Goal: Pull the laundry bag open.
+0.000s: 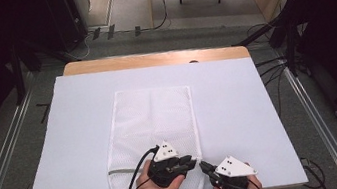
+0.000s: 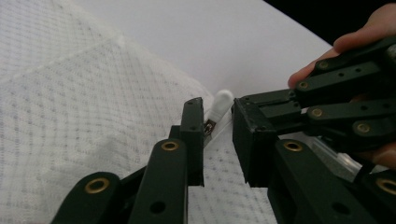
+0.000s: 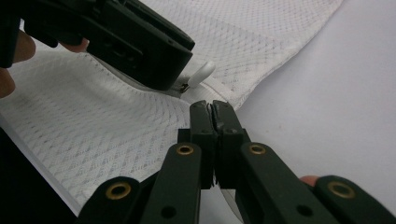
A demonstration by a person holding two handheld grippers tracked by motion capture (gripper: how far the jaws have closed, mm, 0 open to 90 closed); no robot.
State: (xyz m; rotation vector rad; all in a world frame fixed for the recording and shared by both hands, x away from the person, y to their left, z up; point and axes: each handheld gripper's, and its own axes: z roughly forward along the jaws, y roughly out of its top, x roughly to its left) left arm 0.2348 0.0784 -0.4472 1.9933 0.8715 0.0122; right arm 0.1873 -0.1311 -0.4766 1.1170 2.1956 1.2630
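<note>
A white mesh bag (image 1: 153,122) lies flat on the white table cover, its zipper end towards me. My left gripper (image 1: 192,161) is low over the bag's near right corner. Its jaws stand apart around the white zipper pull (image 2: 222,103), and the pads do not press on it. My right gripper (image 1: 203,164) comes in from the right, tip to tip with the left. In the right gripper view its jaws (image 3: 213,106) are together at the bag's edge (image 3: 233,100), with a thin white sliver between the pads. The pull (image 3: 201,72) sticks out past the left gripper's black jaw.
The white cover (image 1: 240,114) spans the table, with a wooden strip (image 1: 151,59) bare at the far edge. A short grey zipper section (image 1: 122,171) shows at the bag's near left. Black stands and cables (image 1: 278,63) flank the table on the floor.
</note>
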